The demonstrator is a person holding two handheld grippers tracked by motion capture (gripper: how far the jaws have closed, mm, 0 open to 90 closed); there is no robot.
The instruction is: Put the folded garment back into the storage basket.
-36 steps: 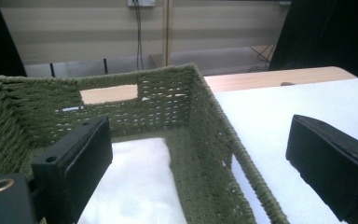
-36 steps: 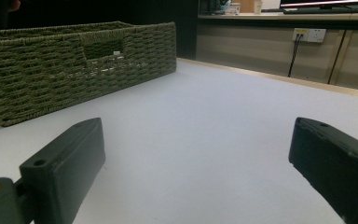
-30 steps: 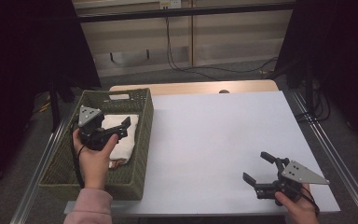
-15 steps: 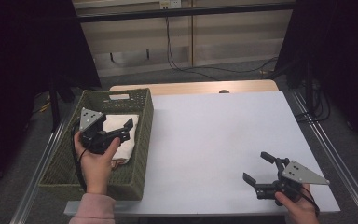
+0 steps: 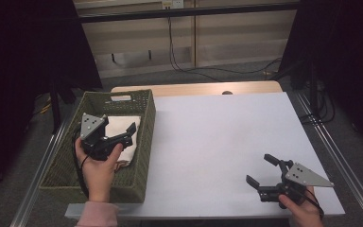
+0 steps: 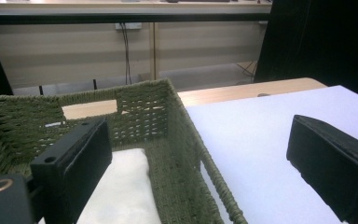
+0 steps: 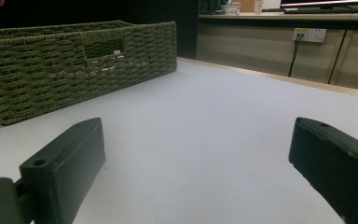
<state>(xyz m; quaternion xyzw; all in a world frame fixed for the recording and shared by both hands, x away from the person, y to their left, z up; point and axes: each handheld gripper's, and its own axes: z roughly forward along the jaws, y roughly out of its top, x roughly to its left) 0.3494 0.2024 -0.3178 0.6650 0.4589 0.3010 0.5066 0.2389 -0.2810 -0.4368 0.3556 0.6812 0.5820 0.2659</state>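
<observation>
From the high view, my left gripper [image 5: 123,137] hangs over the green woven basket [image 5: 146,142] at the table's left side, its jaws spread apart and holding nothing, just above the folded white cloth [image 5: 123,124] that lies on the basket's floor toward the far end. My right gripper [image 5: 263,171] sits low at the near right corner of the white table [image 5: 217,137], well apart from the basket, jaws likewise wide and empty. In the left gripper view, my two black jaws stand far apart: one is over the white cloth [image 6: 121,191] inside the basket [image 6: 186,140], the other out over the bare table [image 6: 251,149] beyond the basket's wall. In the right gripper view, my jaws gape with only the white tabletop [image 7: 205,121] between them, and the basket [image 7: 74,60] stands farther off at the left.
</observation>
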